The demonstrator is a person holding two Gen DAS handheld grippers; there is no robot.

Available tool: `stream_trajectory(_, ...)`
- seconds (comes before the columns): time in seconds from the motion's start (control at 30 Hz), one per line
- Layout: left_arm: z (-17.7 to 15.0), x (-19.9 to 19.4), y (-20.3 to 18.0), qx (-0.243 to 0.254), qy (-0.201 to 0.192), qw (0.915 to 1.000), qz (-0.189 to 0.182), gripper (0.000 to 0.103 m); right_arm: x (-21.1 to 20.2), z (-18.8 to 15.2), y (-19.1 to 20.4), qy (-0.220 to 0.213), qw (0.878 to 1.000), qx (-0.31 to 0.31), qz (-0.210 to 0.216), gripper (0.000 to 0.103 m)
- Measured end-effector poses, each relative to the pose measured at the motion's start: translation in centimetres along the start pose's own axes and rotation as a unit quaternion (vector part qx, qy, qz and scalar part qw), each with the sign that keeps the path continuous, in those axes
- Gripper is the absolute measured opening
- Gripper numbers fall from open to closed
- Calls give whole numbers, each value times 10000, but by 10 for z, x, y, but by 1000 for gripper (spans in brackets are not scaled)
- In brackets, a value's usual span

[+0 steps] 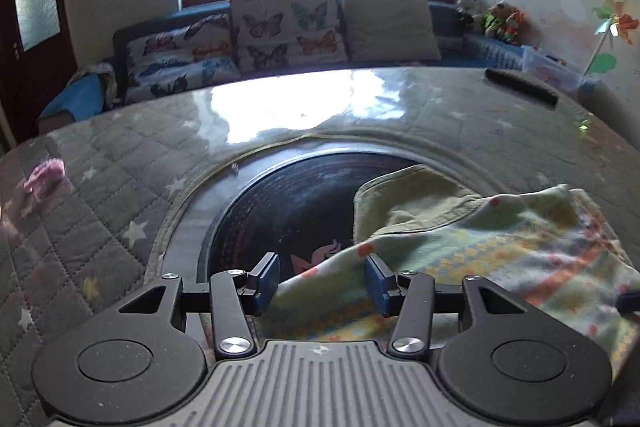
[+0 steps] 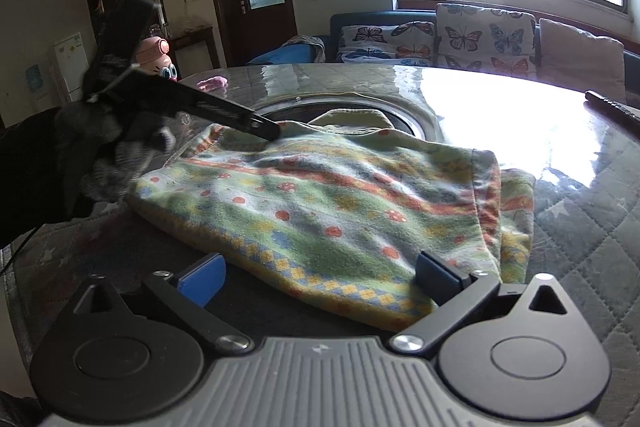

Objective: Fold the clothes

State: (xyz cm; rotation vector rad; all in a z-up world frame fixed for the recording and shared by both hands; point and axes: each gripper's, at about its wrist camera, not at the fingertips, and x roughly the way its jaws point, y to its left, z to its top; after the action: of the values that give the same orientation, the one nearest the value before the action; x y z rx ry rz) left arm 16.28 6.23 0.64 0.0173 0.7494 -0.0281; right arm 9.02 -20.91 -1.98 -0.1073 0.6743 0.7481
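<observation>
A patterned green, yellow and orange garment (image 2: pixel 340 203) lies partly folded on the round table, over the dark centre disc (image 1: pixel 288 211). In the left wrist view it (image 1: pixel 500 251) spreads to the right, and its near edge lies between the fingers. My left gripper (image 1: pixel 322 281) is open with the cloth edge in the gap. My right gripper (image 2: pixel 320 279) is open wide at the garment's near edge, its right finger (image 2: pixel 438 277) resting on the cloth. The left gripper also shows in the right wrist view (image 2: pixel 264 126), touching the garment's far left corner.
The table has a grey quilted star cover (image 1: pixel 100 187) under glossy glass. A black bar (image 1: pixel 520 86) lies at the far right edge and a pink item (image 1: pixel 44 175) at the left. A sofa with butterfly cushions (image 1: pixel 280 27) stands behind, under a window.
</observation>
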Motion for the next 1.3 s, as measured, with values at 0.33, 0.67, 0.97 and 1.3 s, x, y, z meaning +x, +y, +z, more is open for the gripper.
stream_trajectory(0.33, -5, -4, 18, -368, 82, 9989, 292, 52, 1, -1, 4, 15, 10000, -57, -42, 103)
stream_trajectory(0.67, -21, -39, 23, -412, -103, 9984, 362, 61, 8, -1, 13, 142, 9987, -379, -314, 103)
stream_trajectory(0.97, -57, -57, 25, -116, -164, 9975, 678, 67, 11, -2, 20, 228, 9967, -600, -488, 103)
stream_trajectory(1.3, -68, -83, 20, -175, -456, 9957, 785, 92, 12, -2, 20, 231, 9962, -658, -525, 103)
